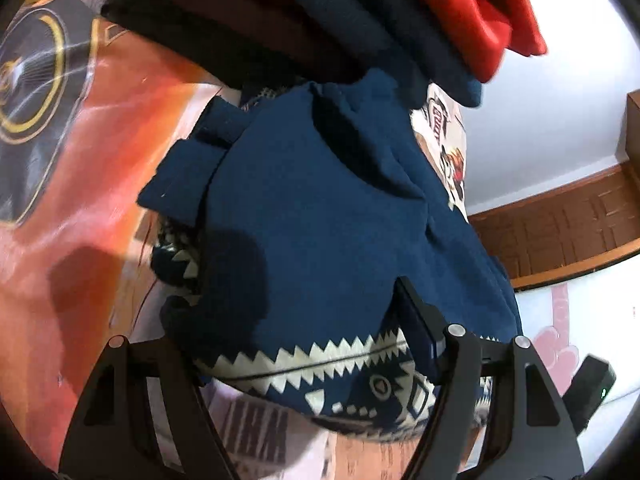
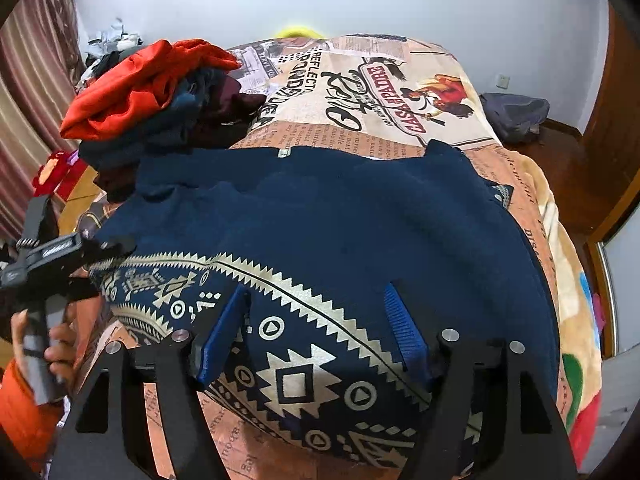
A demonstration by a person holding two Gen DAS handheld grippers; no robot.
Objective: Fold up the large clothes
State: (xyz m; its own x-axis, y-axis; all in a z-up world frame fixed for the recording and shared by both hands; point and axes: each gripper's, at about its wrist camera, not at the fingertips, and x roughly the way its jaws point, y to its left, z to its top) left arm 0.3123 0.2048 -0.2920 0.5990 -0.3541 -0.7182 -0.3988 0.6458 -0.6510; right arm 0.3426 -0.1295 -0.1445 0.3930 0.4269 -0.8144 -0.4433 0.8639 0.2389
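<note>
- Navy knit sweater with cream zigzag pattern (image 2: 320,216) lies on the printed bedspread (image 2: 400,92), near its front edge.
- Right gripper (image 2: 316,332): jaws apart, over the patterned band.
- Left gripper (image 1: 304,356): jaws apart, sweater hem between them.

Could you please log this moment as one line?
navy patterned sweater: flat on bed | left gripper: open | right gripper: open | nothing held

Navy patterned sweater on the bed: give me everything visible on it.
The navy knit sweater with the cream zigzag and geometric band lies spread, partly folded and rumpled, on the printed newspaper-style blanket. It looks thick and soft. The band runs along its near edge. Its far left corner lies against the pile of red and dark clothes. The right gripper stands open over the band; the left gripper is at its left edge, contact unclear.
</note>
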